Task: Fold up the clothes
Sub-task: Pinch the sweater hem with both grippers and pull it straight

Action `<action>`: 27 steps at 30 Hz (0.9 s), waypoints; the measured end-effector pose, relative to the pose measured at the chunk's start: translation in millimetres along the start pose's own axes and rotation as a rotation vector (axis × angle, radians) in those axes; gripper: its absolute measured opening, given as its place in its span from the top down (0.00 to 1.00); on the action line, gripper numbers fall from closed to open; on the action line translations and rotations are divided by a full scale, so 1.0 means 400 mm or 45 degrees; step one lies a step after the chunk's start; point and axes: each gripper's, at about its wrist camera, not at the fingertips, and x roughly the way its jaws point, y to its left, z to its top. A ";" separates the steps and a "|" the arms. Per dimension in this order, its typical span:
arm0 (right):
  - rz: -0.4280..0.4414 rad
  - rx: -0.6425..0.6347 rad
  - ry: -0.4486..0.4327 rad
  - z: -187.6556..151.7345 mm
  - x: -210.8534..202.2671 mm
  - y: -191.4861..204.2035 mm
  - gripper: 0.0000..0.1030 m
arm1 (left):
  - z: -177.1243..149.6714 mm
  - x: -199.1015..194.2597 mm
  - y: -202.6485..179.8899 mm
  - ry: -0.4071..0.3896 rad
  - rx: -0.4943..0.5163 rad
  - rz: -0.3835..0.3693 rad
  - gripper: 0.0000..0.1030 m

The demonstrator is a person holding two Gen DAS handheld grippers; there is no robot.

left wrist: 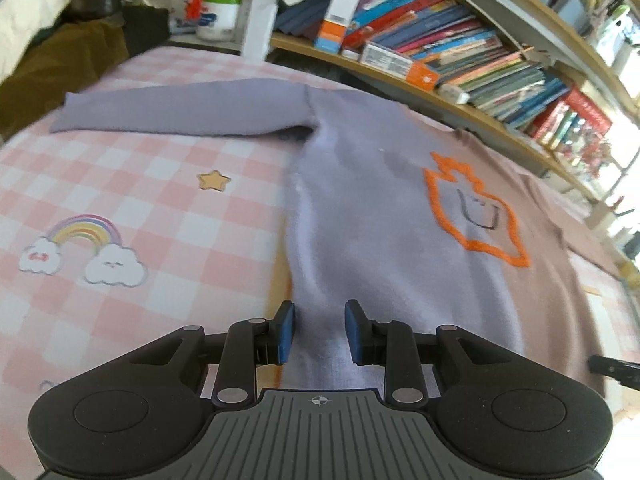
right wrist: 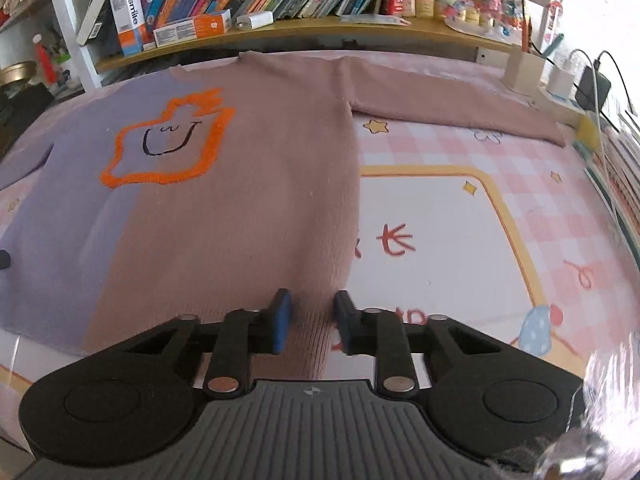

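A two-tone sweater point(left wrist: 360, 200) lies flat on the pink checked cover, lilac on one half and brown on the other point(right wrist: 248, 184), with an orange outlined motif point(right wrist: 168, 140) on the chest. Its lilac sleeve point(left wrist: 180, 110) stretches out to the left; its brown sleeve point(right wrist: 452, 96) stretches out to the right. My left gripper point(left wrist: 320, 330) is open, its blue pads either side of the lilac hem corner. My right gripper point(right wrist: 310, 320) is open, its pads either side of the brown hem corner.
The pink checked cover point(left wrist: 140, 200) has rainbow and star prints. A bookshelf point(right wrist: 300, 28) full of books runs along the far edge. Chargers and cables point(right wrist: 588, 80) sit at the far right. Dark clothes and jars point(left wrist: 100, 20) are at the far left.
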 end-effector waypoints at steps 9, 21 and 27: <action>0.083 -0.059 0.029 -0.016 -0.021 0.082 0.91 | 0.004 -0.020 0.025 0.025 0.031 0.038 0.96; -0.101 0.057 -0.010 -0.064 -0.067 0.033 0.92 | -0.024 -0.063 0.003 0.026 0.141 -0.037 0.96; -0.082 0.021 -0.018 -0.082 -0.078 0.055 0.92 | -0.029 -0.078 0.028 0.025 0.109 -0.036 0.96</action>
